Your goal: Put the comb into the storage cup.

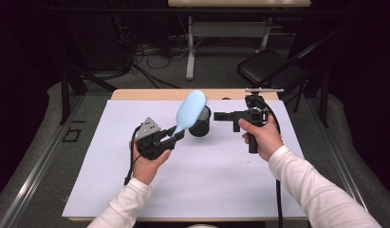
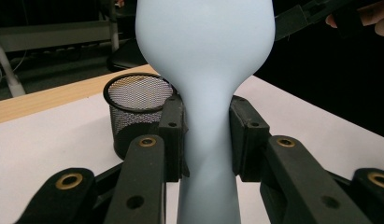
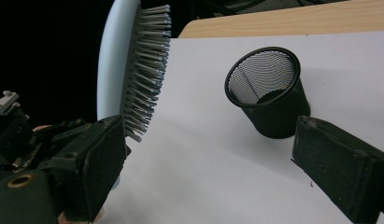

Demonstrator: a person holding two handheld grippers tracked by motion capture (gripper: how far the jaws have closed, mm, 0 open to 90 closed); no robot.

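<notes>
Dark surroundings are seen around a wooden counter (image 1: 135,94) that is covered by a white sheet (image 1: 207,175); behind it, one black chair (image 1: 261,64), one second table (image 1: 240,4) and loose cables on the floor (image 1: 150,54) can be made out. No brand, label or writing can be read on anything.

One pale blue hairbrush (image 1: 190,110) is counted. Its narrow handle is clamped between the pads of the left tongs (image 1: 176,134), as is shown plainly in the left gripper view, where both black pads (image 2: 173,135) are pressed against the handle's sides. The brush is held off the sheet, tilted up and away from the person, with its head just over and in front of the cup's mouth in the high view. In the right gripper view its grey bristles (image 3: 147,70) are seen facing toward the cup.

One black mesh cup (image 1: 200,124) is counted, standing upright on the sheet near the counter's far edge, between the two tongs. It appears empty in the gripper views.

Two tongs are counted, one in each hand. The right tongs (image 1: 220,116) are held level above the sheet, pointed toward the cup, just beside it but apart from it; the jaws are spread wide and nothing is gripped between them.
</notes>
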